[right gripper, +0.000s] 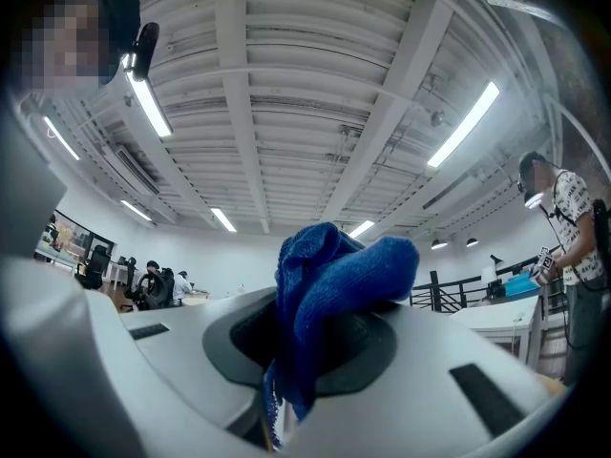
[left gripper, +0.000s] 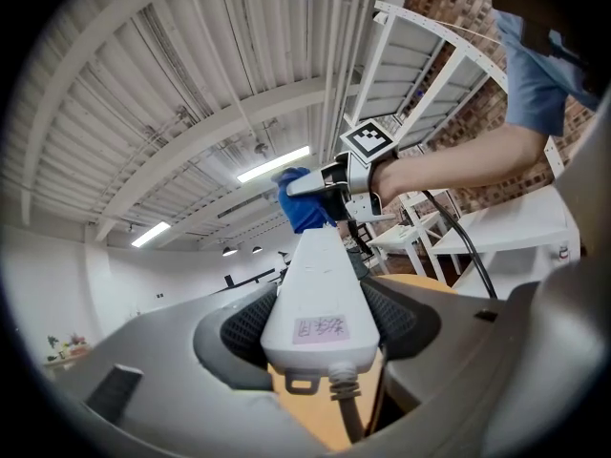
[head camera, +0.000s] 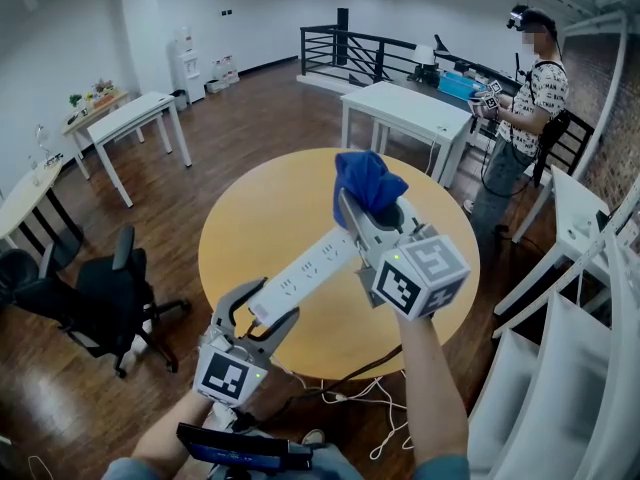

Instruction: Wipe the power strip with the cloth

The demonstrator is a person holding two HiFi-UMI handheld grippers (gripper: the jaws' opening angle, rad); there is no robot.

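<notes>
over a round yellow bench [head camera: 250, 228] in an open office, a power strip [head camera: 305, 273] is held up for wiping.

the left gripper [head camera: 258, 313] clamps the strip's cord end between wide-set jaws and holds it above the bench, slanting from 7 o'clock up toward 1 o'clock, probably to brace it against the rub. the right gripper [head camera: 375, 213] pinches a bunched blue cloth [head camera: 368, 183] at the strip's 1 o'clock end, likely where a stroke begins. whether the cloth touches the strip is unclear.
</notes>
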